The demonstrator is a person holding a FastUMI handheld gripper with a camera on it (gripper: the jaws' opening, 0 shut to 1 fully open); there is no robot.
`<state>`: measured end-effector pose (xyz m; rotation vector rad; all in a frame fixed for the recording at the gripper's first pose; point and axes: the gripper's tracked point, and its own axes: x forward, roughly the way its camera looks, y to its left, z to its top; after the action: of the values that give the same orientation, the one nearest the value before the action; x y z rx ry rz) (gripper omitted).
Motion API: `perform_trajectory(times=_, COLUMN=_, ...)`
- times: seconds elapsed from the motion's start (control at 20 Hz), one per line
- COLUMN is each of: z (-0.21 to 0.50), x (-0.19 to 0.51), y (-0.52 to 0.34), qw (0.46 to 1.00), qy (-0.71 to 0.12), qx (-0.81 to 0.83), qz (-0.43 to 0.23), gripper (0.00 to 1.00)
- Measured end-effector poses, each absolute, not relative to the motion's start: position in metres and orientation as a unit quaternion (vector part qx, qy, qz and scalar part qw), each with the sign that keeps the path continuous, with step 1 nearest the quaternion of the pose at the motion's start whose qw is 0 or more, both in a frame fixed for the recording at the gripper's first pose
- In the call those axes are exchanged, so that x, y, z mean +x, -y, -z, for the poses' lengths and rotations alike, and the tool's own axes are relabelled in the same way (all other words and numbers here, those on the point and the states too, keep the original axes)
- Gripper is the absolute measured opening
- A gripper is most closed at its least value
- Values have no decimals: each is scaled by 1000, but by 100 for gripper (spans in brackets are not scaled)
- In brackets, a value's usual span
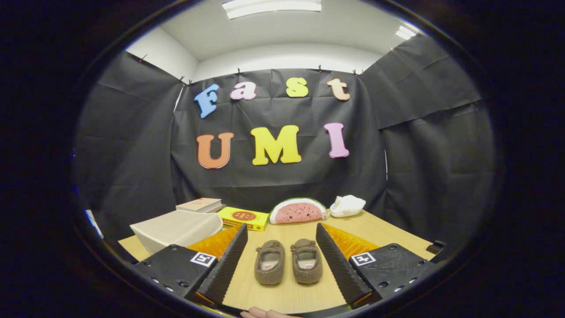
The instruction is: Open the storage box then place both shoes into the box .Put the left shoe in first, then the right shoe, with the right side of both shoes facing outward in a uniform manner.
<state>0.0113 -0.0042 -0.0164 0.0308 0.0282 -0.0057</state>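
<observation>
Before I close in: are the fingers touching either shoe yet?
Apart. The gripper view shows the gripper open, bare table between each finger and the left shoe and right shoe.

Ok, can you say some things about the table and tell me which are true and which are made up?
1. Two brown shoes sit side by side between the gripper fingers. True.
2. The gripper is squeezing a shoe. False: its fingers are wide open and touch neither.
3. The storage box is closed. True.
4. The watermelon toy sits inside the box. False: it is on the table, near the wall.
5. A yellow book lies beyond the shoes. True.
</observation>
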Motion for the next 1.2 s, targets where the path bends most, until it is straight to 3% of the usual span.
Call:
perform_trajectory(times=0.65, z=27, x=61, y=-28, qw=996, qy=-55, qx=54, qz=-43, gripper=95)
perform_trajectory(times=1.2, z=66, x=151, y=-126, qw=930, qy=-193, qx=209, qz=-231, gripper=95)
